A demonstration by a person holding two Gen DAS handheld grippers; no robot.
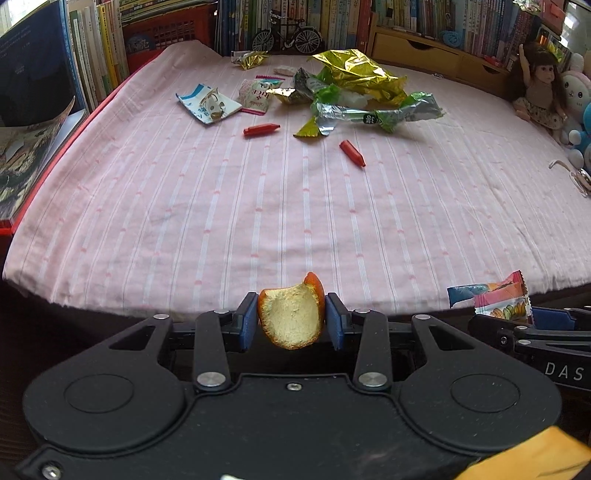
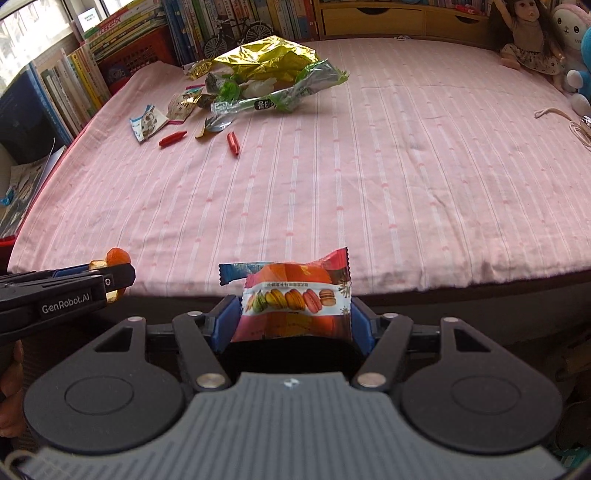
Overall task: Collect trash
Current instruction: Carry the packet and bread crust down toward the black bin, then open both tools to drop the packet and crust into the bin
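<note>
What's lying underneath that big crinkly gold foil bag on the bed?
Peeking out beneath the gold foil bag are a green and silver wrapper and some white lumps, on the pink sheet. Anything further under the foil is covered.

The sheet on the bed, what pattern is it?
The sheet is pink with pale stripes; the right wrist view shows it best.

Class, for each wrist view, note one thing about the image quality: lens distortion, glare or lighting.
Left wrist view: fisheye lens bows the near edge of the pink bedsheet; gold foil wrapper glints with glare. Right wrist view: same barrel distortion; daylight blows out the window at top left, while the macaron wrapper in the jaws stays sharp.
</note>
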